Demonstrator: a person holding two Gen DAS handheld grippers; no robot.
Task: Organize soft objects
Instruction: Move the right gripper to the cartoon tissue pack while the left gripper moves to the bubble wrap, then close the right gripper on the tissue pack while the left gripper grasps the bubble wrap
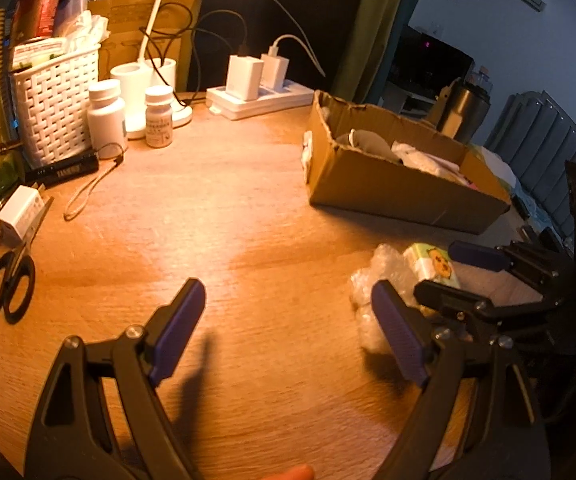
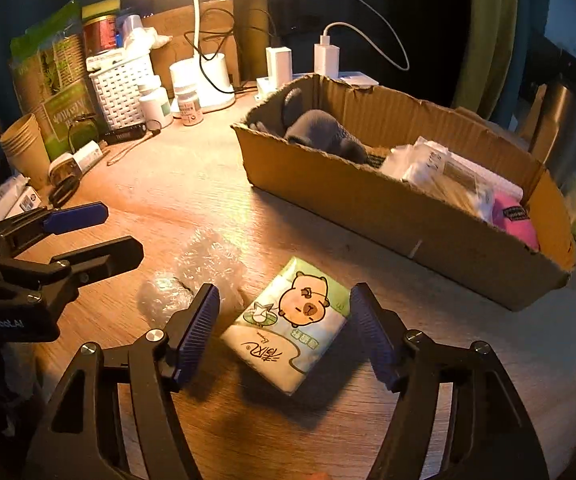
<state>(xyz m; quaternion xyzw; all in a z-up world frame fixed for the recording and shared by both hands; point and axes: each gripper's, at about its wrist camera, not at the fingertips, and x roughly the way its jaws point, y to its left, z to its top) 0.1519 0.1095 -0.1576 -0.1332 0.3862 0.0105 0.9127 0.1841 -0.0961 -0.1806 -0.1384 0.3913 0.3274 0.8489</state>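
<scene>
On the wooden desk [image 1: 248, 208], left wrist view: left gripper [image 1: 284, 332] hangs over bare wood, jaws spread wide, nothing between them; its right finger [image 1: 399, 336] stands just in front of a crumpled bubble wrap [image 1: 371, 280]; tissue pack [image 1: 433, 266] lies beyond the wrap, partly hidden by the right gripper [image 1: 459, 276], which comes in from the right edge. Cardboard box [image 1: 399, 188] sits further back on the right, a grey cloth [image 1: 367, 146] and white soft items inside, seen only over the rim. Back left clutter: white basket [image 1: 56, 100], two pill bottles [image 1: 106, 116], lamp base [image 1: 134, 80], power strip [image 1: 256, 98] with two chargers; black torch [image 1: 68, 168] with lanyard, scissors [image 1: 10, 280] at the left edge; none of it near the jaws.

Right wrist view: right gripper [image 2: 284, 336] straddles the tissue pack [image 2: 288, 324], jaws released, a gap showing on each side of the pack, pads not pressing; pack lies flat on the desk [image 2: 192, 184], cartoon animal face up. Bubble wrap [image 2: 204, 272] touches the left finger [image 2: 198, 328] from behind; left gripper [image 2: 92, 232] reaches in from the left, apart from the pack. Box [image 2: 367, 212] stands close behind the pack, way to it unblocked.

Only this view shows the box's contents plainly: grey cloth [image 2: 323, 132], white packets [image 2: 439, 172], a pink item [image 2: 515, 220] at the near end; also paper cups [image 2: 24, 144] and a green bag [image 2: 56, 76] at left. Only the left view shows the scissors clearly.
</scene>
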